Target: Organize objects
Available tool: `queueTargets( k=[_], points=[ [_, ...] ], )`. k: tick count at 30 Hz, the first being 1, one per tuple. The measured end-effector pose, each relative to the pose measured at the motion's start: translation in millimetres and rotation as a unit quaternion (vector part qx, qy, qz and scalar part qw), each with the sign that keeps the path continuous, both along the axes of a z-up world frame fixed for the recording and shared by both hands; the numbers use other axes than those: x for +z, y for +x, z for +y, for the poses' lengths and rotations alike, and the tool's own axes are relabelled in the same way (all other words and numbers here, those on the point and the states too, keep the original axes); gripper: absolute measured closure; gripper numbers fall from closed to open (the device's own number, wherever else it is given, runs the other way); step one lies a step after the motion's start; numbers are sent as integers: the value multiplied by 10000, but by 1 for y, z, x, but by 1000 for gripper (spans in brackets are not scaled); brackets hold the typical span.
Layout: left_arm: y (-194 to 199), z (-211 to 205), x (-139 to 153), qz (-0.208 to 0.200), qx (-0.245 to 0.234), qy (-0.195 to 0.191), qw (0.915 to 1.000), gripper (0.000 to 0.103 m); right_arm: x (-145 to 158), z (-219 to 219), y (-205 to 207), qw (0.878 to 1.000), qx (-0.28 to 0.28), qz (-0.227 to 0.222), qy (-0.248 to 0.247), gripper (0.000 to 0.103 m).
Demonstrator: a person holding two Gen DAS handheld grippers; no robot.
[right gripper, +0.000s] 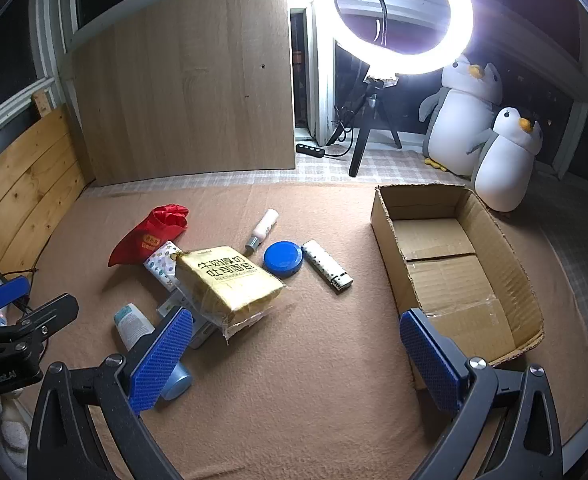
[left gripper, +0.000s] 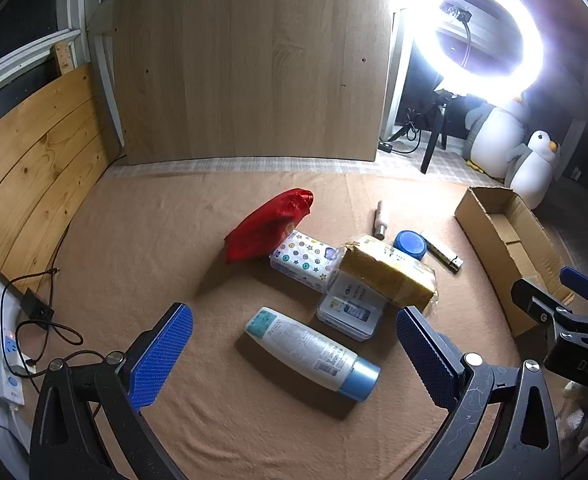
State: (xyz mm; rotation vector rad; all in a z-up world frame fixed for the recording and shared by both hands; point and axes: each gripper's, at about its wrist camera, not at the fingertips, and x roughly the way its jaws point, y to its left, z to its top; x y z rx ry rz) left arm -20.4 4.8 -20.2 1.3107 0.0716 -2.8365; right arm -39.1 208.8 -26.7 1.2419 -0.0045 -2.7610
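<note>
Loose items lie on a tan blanket: a white bottle with a blue cap (left gripper: 313,354), a yellow bread pack (left gripper: 387,272) (right gripper: 228,280), a flat white box (left gripper: 349,312), a patterned tissue pack (left gripper: 303,258), a red pouch (left gripper: 268,224) (right gripper: 154,232), a blue round lid (right gripper: 282,258), a white lighter (right gripper: 327,266) and a small tube (right gripper: 262,230). An open, empty cardboard box (right gripper: 453,272) sits to the right. My left gripper (left gripper: 294,350) is open above the bottle. My right gripper (right gripper: 295,354) is open above bare blanket, between the bread pack and the box.
A wood panel (left gripper: 250,60) stands behind the blanket. A ring light on a tripod (right gripper: 403,16) and two plush penguins (right gripper: 505,156) stand at the back right. A power strip and cables (left gripper: 10,368) lie at the left.
</note>
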Motion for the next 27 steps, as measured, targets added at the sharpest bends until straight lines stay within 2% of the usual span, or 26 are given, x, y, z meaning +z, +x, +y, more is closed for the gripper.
queueTargets(
  k=[27],
  points=[
    [-3,3,-1,-5,-29,-17,10000,0,-2,2,0,10000,-7,-22,4,0]
  ],
)
